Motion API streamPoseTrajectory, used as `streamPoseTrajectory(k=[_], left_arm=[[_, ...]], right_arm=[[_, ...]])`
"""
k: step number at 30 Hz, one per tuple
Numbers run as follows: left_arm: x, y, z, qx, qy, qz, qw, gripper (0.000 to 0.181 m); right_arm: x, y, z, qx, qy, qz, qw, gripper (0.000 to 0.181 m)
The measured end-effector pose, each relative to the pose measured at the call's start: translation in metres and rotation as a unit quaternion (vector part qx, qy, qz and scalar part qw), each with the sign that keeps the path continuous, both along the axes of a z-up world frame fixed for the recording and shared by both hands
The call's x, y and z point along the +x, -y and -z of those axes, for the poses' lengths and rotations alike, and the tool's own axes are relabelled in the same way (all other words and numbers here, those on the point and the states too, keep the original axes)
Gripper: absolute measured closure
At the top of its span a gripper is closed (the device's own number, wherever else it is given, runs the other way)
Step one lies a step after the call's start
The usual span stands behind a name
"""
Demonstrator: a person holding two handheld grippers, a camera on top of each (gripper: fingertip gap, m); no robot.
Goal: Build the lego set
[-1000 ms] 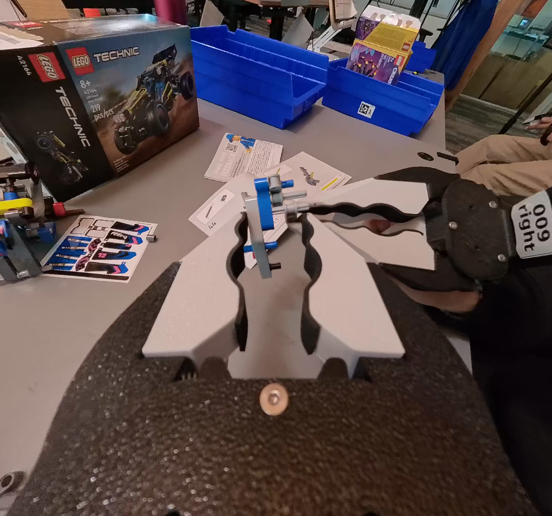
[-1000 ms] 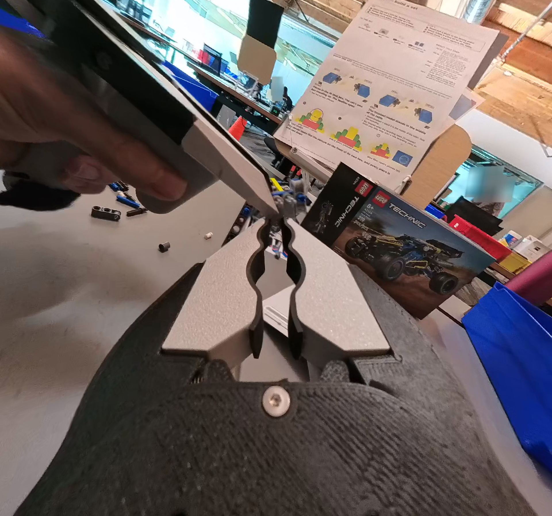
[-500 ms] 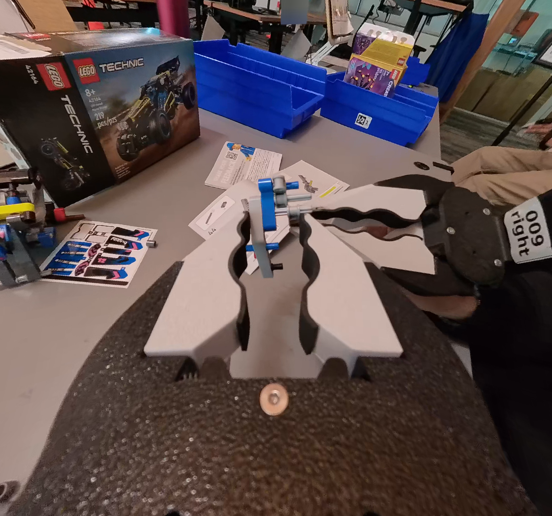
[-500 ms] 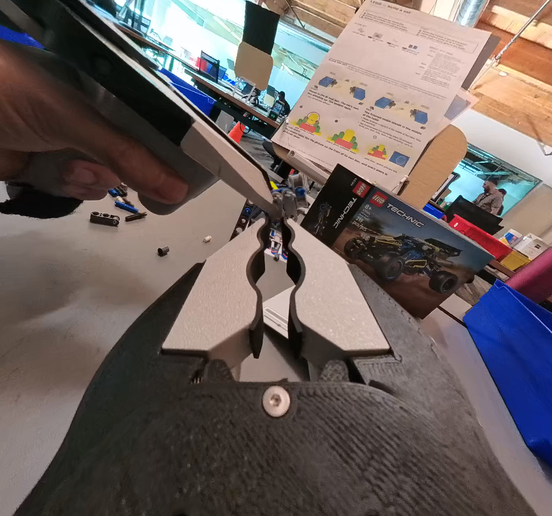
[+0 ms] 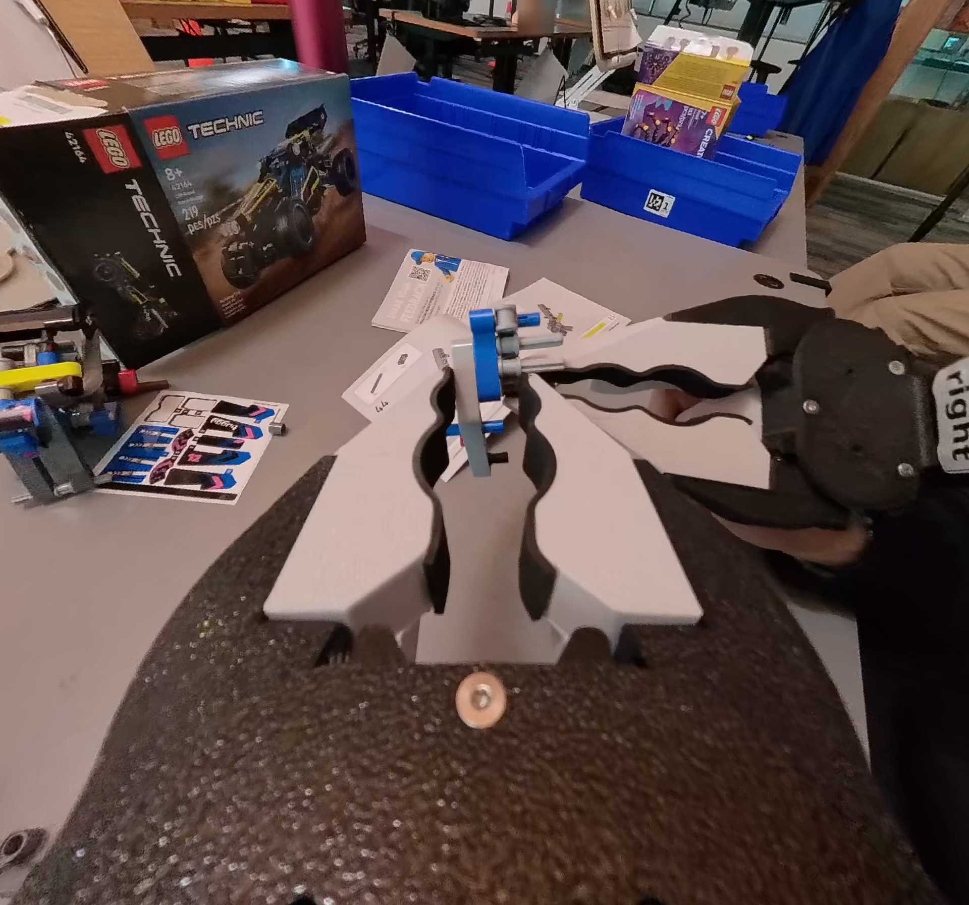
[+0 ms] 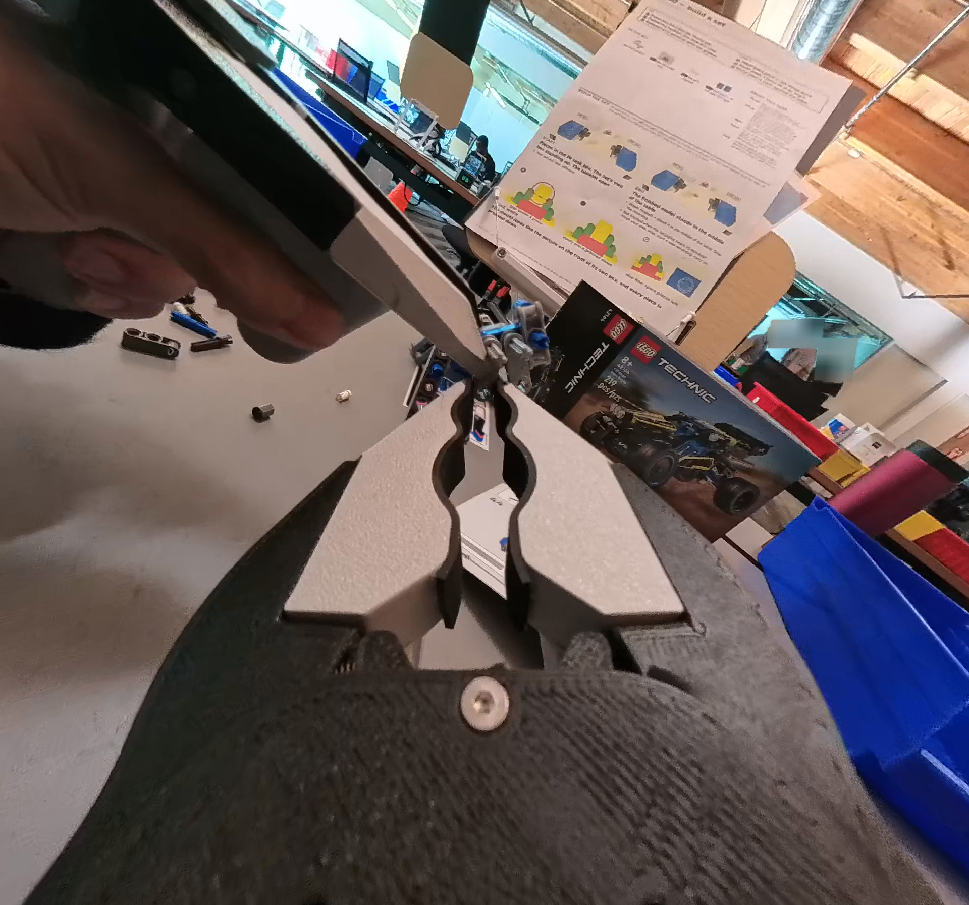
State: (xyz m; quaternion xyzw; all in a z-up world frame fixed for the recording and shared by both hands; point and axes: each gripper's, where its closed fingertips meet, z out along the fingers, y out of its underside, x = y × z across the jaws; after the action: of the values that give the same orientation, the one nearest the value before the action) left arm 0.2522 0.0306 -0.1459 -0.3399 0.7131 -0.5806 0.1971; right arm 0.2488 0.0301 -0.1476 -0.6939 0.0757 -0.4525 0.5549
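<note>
My left gripper (image 5: 480, 403) clamps the small grey-and-blue subassembly (image 5: 482, 371) above the table (image 5: 157, 539), while my right gripper (image 5: 561, 371) pinches its protruding grey axle (image 5: 540, 365). It looks light and rigid, but press-fit pins could pop, so I'd grip the flat beam faces.

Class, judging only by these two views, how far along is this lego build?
Early to midway. Done: a partial chassis stands left of the sticker sheet. In hand: the left gripper clamps a grey-and-blue subassembly while the right gripper pinches its grey axle. Left: loose pieces and unused stickers.
</note>
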Motion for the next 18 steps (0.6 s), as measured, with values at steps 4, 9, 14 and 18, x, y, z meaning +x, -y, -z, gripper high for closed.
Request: streamPoseTrajectory(k=[4,9,14,18], left_arm=[[-0.001,-0.001,0.002,-0.009,-0.026,0.006,1.000,0.160],[-0.003,-0.002,0.003,-0.030,-0.065,0.018,0.997,0.159],[-0.005,-0.006,0.008,-0.068,-0.116,0.026,0.991,0.159],[-0.008,-0.009,0.013,-0.059,-0.133,0.035,0.989,0.159]], right_arm=[[-0.001,-0.001,0.001,-0.004,0.003,-0.001,1.000,0.175],[0.000,0.001,-0.001,0.007,0.007,0.004,1.000,0.170],[0.002,0.006,-0.010,0.047,0.010,-0.001,0.999,0.139],[-0.002,-0.004,-0.001,0.032,-0.006,-0.040,0.999,0.150]])
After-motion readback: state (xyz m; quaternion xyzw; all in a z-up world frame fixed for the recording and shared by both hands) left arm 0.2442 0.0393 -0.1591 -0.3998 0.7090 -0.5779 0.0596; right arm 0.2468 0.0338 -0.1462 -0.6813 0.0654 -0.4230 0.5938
